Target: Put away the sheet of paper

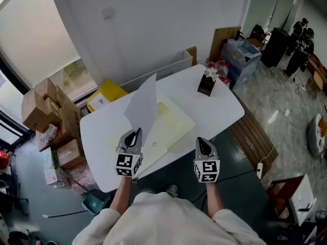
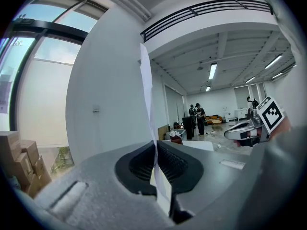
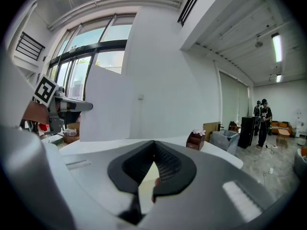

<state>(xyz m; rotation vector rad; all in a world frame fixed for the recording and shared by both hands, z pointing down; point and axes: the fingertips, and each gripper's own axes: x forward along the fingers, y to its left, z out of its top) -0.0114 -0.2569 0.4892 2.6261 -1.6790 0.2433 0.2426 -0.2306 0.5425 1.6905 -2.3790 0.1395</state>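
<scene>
The white sheet of paper (image 1: pixel 143 106) stands upright over the white table (image 1: pixel 102 131), and my left gripper (image 1: pixel 134 137) is shut on its lower edge. In the left gripper view the sheet (image 2: pixel 146 80) shows edge-on, rising from between the closed jaws of the left gripper (image 2: pixel 154 143). Below it a pale yellow folder (image 1: pixel 171 124) lies flat on the table. My right gripper (image 1: pixel 203 143) hangs over the table's near edge, to the right of the folder, shut and holding nothing. The right gripper view shows that gripper (image 3: pixel 154 143) with jaws together, the sheet (image 3: pixel 103 104) and the left gripper (image 3: pixel 64 104).
A brown desk organiser (image 1: pixel 207 84) stands at the table's far right. Cardboard boxes (image 1: pixel 43 108) are stacked on the floor at left, beside a yellow box (image 1: pixel 104 96). A slatted wooden bench (image 1: pixel 253 137) runs along the table's right side. People (image 1: pixel 301 40) stand far off.
</scene>
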